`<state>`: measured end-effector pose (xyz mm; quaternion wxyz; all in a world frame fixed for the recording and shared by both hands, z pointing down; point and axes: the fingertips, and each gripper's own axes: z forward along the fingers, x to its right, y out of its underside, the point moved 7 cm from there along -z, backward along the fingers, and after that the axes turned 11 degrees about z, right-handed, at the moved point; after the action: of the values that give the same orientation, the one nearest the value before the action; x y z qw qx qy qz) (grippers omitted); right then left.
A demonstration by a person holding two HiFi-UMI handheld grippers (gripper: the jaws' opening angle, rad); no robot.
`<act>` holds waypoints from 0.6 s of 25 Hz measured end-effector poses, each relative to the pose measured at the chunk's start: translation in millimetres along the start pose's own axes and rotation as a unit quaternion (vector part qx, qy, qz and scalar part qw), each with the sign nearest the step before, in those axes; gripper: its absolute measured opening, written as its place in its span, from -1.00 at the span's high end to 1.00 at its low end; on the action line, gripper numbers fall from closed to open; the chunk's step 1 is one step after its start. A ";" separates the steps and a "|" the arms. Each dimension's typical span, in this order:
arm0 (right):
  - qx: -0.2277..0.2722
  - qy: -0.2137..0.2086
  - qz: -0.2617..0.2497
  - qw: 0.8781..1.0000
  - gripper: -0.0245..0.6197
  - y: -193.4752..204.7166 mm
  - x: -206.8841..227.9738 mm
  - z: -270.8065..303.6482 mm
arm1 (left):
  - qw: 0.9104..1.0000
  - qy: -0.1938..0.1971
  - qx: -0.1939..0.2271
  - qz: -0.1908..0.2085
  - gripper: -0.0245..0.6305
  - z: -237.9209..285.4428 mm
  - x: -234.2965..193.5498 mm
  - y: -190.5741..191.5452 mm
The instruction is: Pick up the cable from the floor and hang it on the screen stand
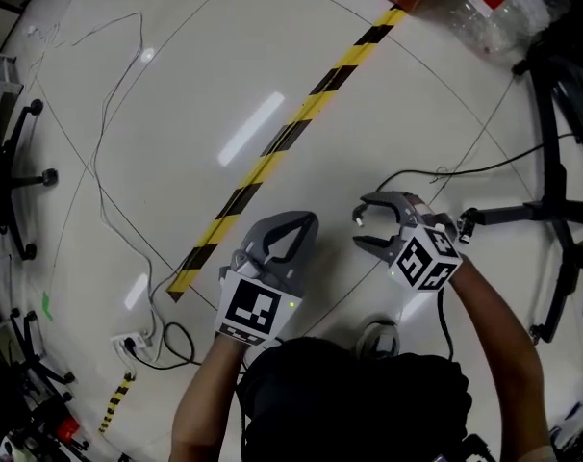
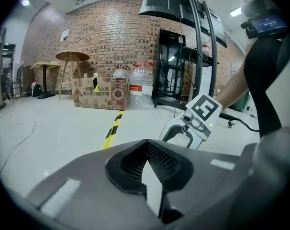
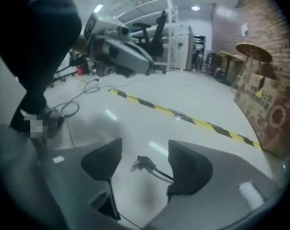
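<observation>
One end of the black cable [image 3: 144,165], the plug, lies flat on the pale floor [image 1: 272,56]. In the right gripper view it sits in the gap between the two jaws of the right tool [image 1: 361,229], which stand wide apart and touch nothing. From the plug the cable trails across the floor toward the black stand [image 1: 555,186] on splayed legs at the person's right, which I take to be the screen stand it has to end up on. The right tool is tipped steeply down, low over the plug. I'd say that is so the jaws can straddle it and close on the stiff end, not the limp wire. The left tool [image 1: 301,221] is beside it, near but apart, its jaws pressed together with nothing in them. It looks kept in reserve, perhaps to gather slack once the plug is lifted. A yellow-and-black tape strip [image 1: 291,128] crosses the floor beyond both tools, well apart from the plug.
</observation>
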<state>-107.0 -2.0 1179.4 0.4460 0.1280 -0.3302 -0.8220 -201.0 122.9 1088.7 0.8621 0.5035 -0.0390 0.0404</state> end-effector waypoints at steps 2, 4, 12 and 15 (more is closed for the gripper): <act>-0.039 -0.025 -0.044 0.998 -0.06 11.2 5.5 20.2 | 1.000 0.002 -0.009 -0.007 0.86 1.1 1.2 12.0; -0.078 -0.045 -0.085 0.992 -0.09 20.1 8.9 38.9 | 1.000 0.006 -0.015 -0.010 0.86 1.9 2.8 19.3; -0.112 -0.073 -0.067 0.989 0.21 38.7 -1.8 56.2 | 0.999 0.009 -0.036 -0.028 0.86 7.6 14.9 36.4; -0.098 -0.050 0.005 0.994 0.25 39.7 -3.3 50.9 | 0.999 0.013 -0.037 -0.033 0.86 10.5 19.5 37.6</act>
<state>-105.0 7.2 1243.3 0.4434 0.0411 -0.2701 -0.8537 -185.9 132.8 1128.5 0.8815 0.4716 -0.0127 0.0165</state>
